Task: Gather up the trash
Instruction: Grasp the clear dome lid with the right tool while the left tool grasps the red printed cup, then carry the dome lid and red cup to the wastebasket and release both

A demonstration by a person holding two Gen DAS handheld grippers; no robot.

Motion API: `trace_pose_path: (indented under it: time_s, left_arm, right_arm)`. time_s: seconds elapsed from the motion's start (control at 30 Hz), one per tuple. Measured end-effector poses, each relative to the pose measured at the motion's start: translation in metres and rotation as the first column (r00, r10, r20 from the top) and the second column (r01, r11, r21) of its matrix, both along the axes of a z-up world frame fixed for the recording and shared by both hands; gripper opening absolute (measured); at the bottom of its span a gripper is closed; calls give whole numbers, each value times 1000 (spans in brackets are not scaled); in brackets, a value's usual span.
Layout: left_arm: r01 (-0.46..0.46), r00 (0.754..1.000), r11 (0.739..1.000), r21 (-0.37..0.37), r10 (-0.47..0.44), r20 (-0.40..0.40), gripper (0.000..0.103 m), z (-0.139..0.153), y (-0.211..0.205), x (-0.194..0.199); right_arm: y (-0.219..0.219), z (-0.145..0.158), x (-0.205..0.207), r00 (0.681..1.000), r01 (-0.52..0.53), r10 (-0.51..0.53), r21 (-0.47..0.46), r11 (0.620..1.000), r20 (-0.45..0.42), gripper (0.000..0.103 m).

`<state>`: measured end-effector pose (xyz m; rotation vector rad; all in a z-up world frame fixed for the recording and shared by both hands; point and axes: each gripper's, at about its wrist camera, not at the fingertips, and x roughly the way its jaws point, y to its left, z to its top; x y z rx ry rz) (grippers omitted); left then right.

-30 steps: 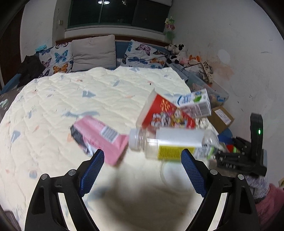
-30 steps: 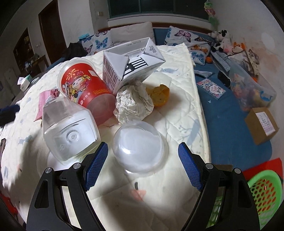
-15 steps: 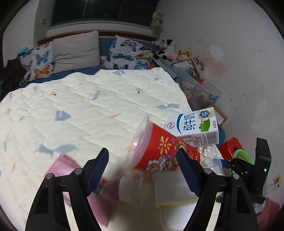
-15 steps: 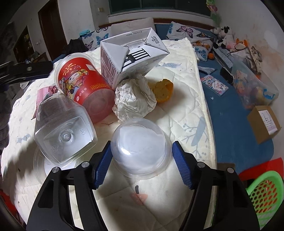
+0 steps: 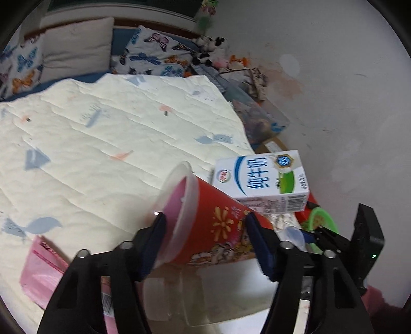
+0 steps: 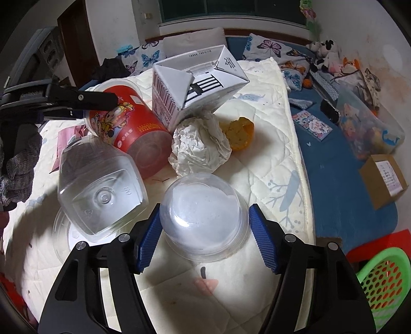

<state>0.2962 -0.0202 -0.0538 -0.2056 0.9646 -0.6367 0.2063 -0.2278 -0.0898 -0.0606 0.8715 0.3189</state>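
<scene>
A cream quilted bedspread, printed with small blue and pink motifs, covers a bed set against a scuffed white wall, with butterfly-print pillows and a plain beige cushion at its head. A dark window sits above the headboard, a brown door stands at the left, and soft toys crowd the far corner. Beside the bed, a cardboard box and a clear storage bin rest on a blue mat.
</scene>
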Motion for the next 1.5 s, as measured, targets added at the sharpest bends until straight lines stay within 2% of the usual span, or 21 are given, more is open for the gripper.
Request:
trace_pose_path:
  time_s: [0.07,0.2,0.33,0.43,0.6,0.77,1.0,1.3,1.5]
  left_arm:
    - [8,1000,1000,-16,-8,-1,53,0,1,-1]
    - [-2,1000,997,-71,1,-13,35,3,11,-3]
    - [-30,1000,996,-88,30,-9,21,7,18,-10]
    - [-56,998,992,-117,56,1,13,15,25,-17]
    - [-102,993,987,-123,108,37,6,30,36,-34]
    - [-141,984,981,-134,153,89,6,50,46,-53]
    - [-118,974,982,-147,144,176,6,85,40,-87]
    - [-8,977,989,-150,39,208,6,100,-10,-117]
    - [88,978,984,-153,-56,203,6,99,-62,-128]
  right_arm:
    - [1,1,-3,1000,0,0,3,1000,3,67]
    - [2,4,-9,1000,5,-5,10,1000,11,66]
    - [0,10,-16,1000,17,-18,21,1000,25,66]
    - [-2,15,-23,999,26,-28,31,999,35,66]
    - [-6,28,-38,997,44,-47,53,998,63,66]
    - [-11,41,-58,994,54,-61,80,995,93,66]
    - [-28,52,-87,987,98,-109,98,990,116,66]
    - [-80,52,-124,965,227,-236,91,970,113,66]
    - [-140,38,-153,923,373,-377,55,926,83,66]
